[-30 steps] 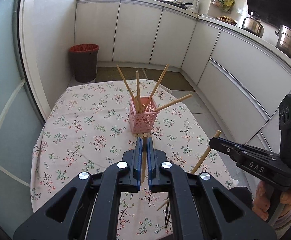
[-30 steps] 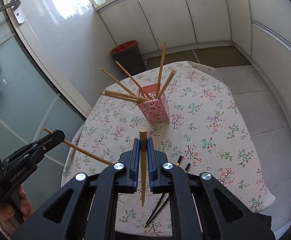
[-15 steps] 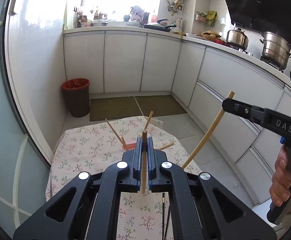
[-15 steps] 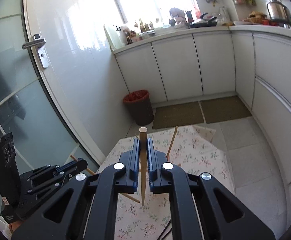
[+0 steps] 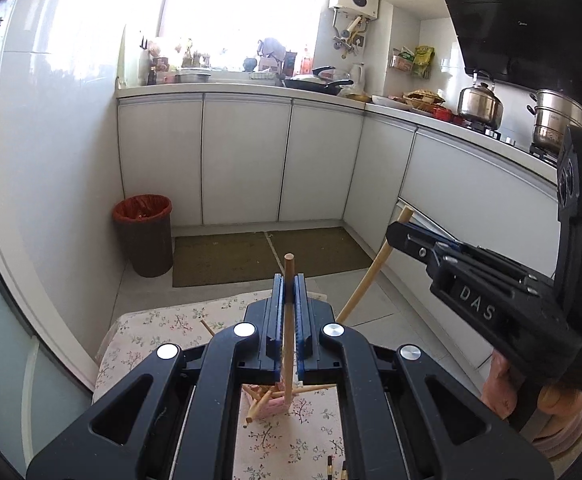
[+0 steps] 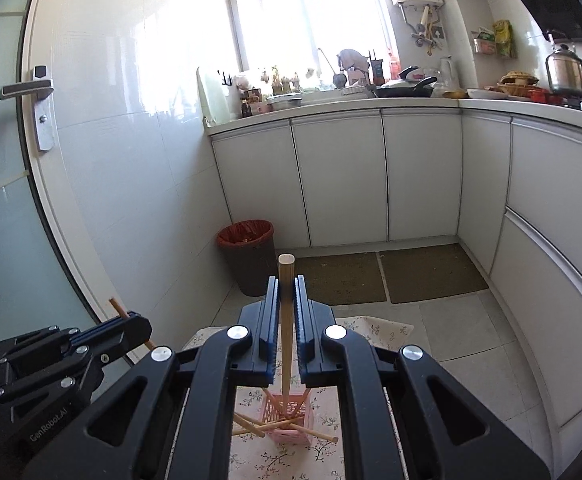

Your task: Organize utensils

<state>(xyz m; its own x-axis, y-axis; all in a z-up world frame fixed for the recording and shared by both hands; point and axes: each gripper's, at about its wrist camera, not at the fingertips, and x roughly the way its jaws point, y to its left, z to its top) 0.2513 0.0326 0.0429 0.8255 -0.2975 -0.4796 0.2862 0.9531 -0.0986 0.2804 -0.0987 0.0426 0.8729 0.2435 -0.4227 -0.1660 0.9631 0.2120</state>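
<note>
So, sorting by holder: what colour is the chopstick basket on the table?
Pink basket, a perforated plastic one; clearest in the right wrist view.

a dark waste bin (image 5: 143,236) with a red liner stands on the floor beside white cabinets (image 5: 247,160), near two olive floor mats (image 6: 431,274). on the counter sit a black pan (image 6: 405,88), a steel kettle (image 5: 479,102) and a steel pot (image 5: 559,120). a door handle (image 6: 27,90) shows at left.

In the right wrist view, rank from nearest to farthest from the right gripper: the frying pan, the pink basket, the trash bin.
1. pink basket: on the table, just below the right gripper.
2. trash bin: on the floor, left, by the wall.
3. frying pan: on the far counter under the window.
</note>
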